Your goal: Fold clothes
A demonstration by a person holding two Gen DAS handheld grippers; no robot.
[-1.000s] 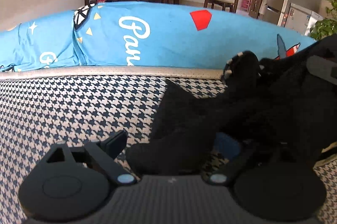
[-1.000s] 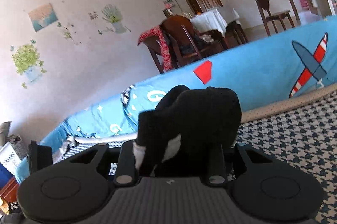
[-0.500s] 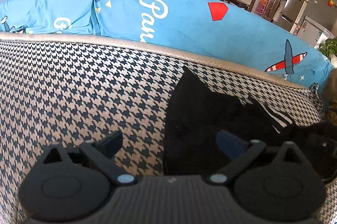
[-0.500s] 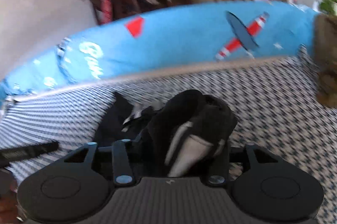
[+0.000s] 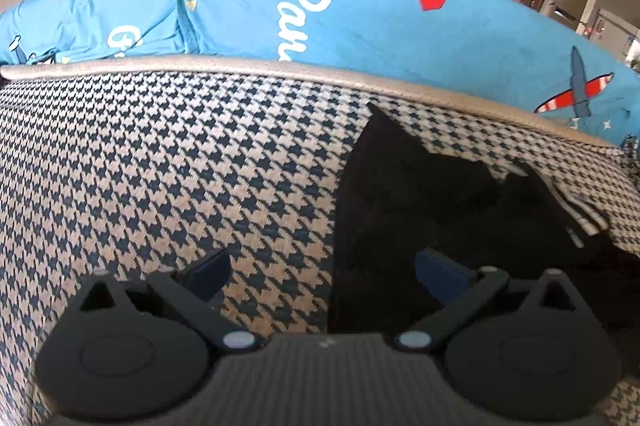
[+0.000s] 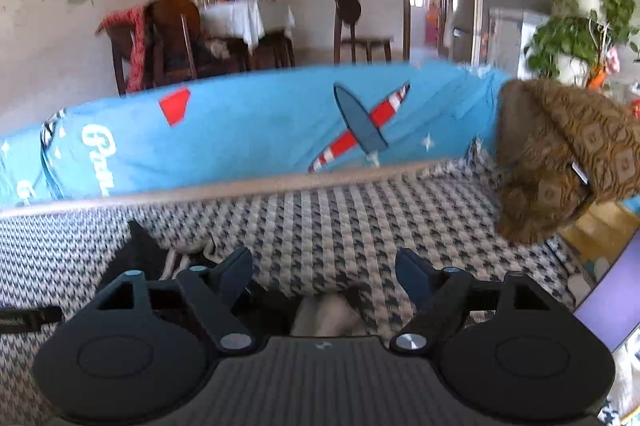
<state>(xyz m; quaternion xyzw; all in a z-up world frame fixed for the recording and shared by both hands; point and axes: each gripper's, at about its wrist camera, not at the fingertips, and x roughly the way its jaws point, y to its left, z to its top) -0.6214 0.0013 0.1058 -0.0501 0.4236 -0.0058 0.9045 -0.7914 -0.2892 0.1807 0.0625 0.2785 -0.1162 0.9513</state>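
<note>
Now 1 black garment [image 5: 420, 210] lies flat on the houndstooth cushion [image 5: 160, 166], beneath 2 grippers: left gripper [image 5: 324, 268] and right gripper [image 6: 324, 272], both spread wide, holding nothing; 1 brown pillow [image 6: 560, 162] sits nearby.

Garment [image 5: 420, 210] on cushion [image 5: 160, 166], backrest [image 5: 360, 26] behind.

Seat cover [image 5: 168, 162]: we see a woven houndstooth cloth, coarse and matt.
Black garment [image 5: 404, 210]: soft matt cloth.
Blue sheet [image 5: 360, 26]: smooth printed cotton-like cloth.
Left gripper [image 5: 324, 272]: we see matt black plastic, ribbed body.
Brown cushion [image 6: 560, 162]: plush patterned cloth.
Chair [image 6: 352, 26]: dark polished wood.
</note>
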